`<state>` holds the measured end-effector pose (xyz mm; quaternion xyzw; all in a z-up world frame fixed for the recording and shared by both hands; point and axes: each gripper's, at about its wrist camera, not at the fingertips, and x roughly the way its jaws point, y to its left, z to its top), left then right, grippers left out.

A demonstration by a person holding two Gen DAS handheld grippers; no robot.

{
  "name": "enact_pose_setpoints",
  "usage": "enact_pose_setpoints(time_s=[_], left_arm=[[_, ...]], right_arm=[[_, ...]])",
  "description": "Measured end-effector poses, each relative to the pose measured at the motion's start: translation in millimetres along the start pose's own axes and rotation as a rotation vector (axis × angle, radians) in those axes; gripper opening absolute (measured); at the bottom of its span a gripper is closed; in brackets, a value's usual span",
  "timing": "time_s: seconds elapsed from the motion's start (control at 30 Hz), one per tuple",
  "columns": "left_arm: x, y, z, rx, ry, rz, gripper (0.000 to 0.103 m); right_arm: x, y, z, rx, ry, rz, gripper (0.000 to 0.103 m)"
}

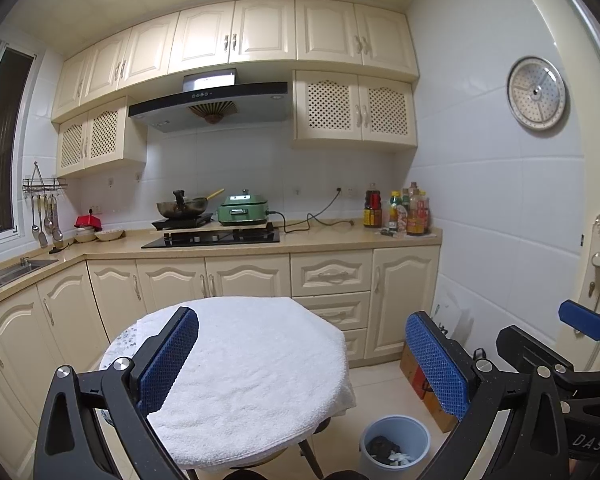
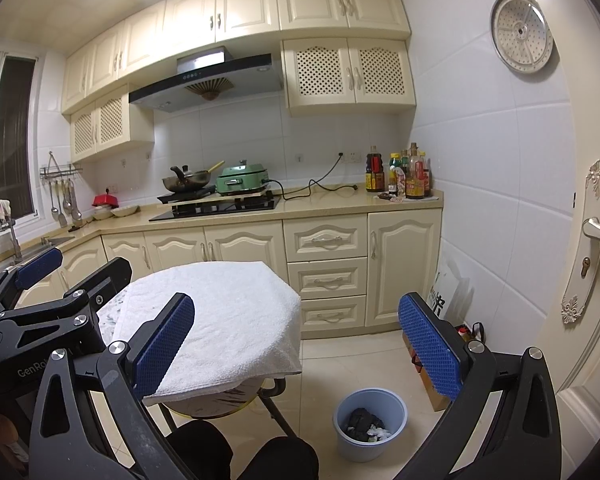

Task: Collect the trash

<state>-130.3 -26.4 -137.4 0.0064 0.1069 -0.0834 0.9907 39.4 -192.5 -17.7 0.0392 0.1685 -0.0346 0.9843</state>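
Desk [image 1: 260, 360] with white towel [image 1: 252, 392] on top, nothing else on it. Blue bin [image 2: 370, 424] on the floor right of the desk, dark and white trash [image 2: 366, 426] inside. Left gripper [image 1: 302, 364] and right gripper [image 2: 296, 350] both above the desk, jaws wide apart, empty.

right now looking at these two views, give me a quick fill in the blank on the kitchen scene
1. The round table is covered by a white ____.
2. The bin on the floor is light ____ and holds some trash.
3. Both grippers, left and right, hold ____.
4. The green cooker sits on the ____.

Missing words: towel; blue; nothing; counter
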Motion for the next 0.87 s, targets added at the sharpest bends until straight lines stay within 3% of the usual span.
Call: enact_pose_setpoints(time_s=[0.87], left_arm=[[1.1,2.7,0.7,-0.002,0.004,0.005,0.102]], right_arm=[[0.6,1.0,-2.5,0.001,0.002,0.002,0.103]])
